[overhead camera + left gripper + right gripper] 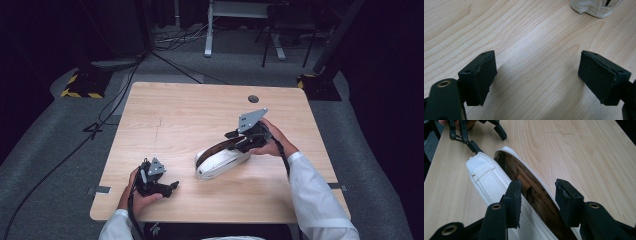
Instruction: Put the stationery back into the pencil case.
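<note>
I stand at the near edge of a light wooden table [200, 105], a tool in each hand. My left hand [142, 192] rests low near the front left corner, wrapped around the left gripper [167, 187], whose tip points rightward across the boards toward the case. In the left gripper view its two black pads [480, 77] stand wide apart with bare wood grain between them; nothing is held. A white corner of the case [596, 7] shows at the top edge of that view, well clear of the pads.

My right hand [272, 142] reaches farther in, white sleeve [315, 195] angled up from the bottom right, and holds the right gripper [235, 142] pointing left and toward me, down at the case. The white pouch-like case [220, 161] lies a little right of the table's middle, long axis running diagonally, its top gaping to show a brown lining [534, 192]. In the right gripper view my jaws are spread: the left pad [514, 200] sits over the white fabric side, the right one [567, 200] beyond the far white rim, so they straddle the opening. I cannot tell whether either pad touches the fabric. They are not clamped on it.
</note>
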Demonstrator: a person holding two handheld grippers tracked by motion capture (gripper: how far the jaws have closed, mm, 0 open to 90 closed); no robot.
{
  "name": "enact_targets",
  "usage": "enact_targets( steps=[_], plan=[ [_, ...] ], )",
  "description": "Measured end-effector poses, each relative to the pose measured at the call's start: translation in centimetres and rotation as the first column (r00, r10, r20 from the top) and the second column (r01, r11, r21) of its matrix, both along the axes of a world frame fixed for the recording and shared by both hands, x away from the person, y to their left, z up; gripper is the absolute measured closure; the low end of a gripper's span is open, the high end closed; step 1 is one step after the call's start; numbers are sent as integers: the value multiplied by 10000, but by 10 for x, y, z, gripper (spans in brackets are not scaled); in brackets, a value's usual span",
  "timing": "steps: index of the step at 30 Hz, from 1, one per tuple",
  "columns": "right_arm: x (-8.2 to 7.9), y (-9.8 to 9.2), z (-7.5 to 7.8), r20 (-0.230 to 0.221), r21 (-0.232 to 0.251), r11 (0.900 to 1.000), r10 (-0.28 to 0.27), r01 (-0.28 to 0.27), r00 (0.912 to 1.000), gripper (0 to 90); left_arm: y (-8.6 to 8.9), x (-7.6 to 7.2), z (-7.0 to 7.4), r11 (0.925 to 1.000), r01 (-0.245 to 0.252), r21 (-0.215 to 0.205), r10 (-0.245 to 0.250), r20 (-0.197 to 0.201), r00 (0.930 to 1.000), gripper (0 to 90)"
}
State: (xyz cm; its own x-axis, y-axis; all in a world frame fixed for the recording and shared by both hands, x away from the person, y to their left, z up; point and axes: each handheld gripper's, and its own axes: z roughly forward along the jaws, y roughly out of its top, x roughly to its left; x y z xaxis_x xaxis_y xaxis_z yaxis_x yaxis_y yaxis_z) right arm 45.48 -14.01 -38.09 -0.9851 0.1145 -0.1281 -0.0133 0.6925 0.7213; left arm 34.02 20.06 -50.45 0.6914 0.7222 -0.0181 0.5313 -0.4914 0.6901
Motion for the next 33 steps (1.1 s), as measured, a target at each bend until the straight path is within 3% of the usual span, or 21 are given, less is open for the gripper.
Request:
enact_targets(
  steps=[18,33],
  plan=[
    [-2,-12,5,317,27,9966,-829,829,9960,376,0,0,0,10000,12,56,-12,34,10000,158],
    [-8,-21,3,614,-25,9924,-1226,1230,9906,342,0,0,0,10000,12,54,-12,33,10000,158]
  ],
)
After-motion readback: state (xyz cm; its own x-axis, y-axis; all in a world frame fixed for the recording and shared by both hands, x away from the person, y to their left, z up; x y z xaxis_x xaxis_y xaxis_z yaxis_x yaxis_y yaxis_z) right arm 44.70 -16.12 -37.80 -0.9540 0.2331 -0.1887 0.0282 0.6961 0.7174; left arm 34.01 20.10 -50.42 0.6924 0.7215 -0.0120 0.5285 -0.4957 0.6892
